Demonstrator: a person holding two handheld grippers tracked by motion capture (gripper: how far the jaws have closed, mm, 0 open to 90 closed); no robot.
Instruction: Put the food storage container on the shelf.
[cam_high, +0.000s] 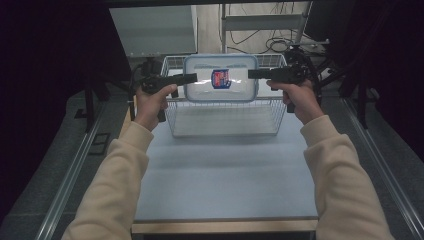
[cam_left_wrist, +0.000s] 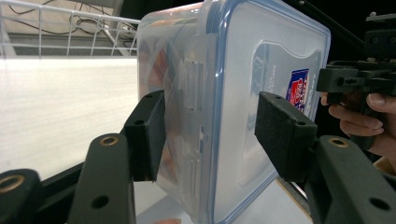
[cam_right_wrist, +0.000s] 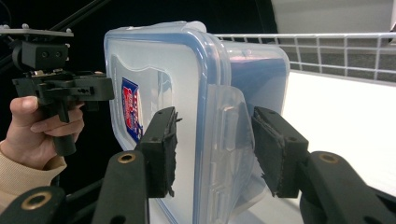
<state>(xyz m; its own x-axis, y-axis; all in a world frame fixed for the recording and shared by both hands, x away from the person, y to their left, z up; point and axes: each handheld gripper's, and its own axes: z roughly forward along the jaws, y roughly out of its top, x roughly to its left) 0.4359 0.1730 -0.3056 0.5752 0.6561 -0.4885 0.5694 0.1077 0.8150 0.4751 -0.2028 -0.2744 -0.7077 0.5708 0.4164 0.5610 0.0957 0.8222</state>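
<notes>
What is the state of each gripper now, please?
Left gripper: closed on the left end of the plastic box.
Right gripper: closed on the right end of the same box, above the wire basket.

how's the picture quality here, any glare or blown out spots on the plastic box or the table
High view: dark surroundings, a bright glare patch on the box lid. Left gripper view: the table is blown out white and the near left tool looks soft. Right gripper view: the table is overexposed too, but the label stays readable as colour.

Dim dark surround, glare on table (cam_high: 225, 170), perhaps slightly soft
</notes>
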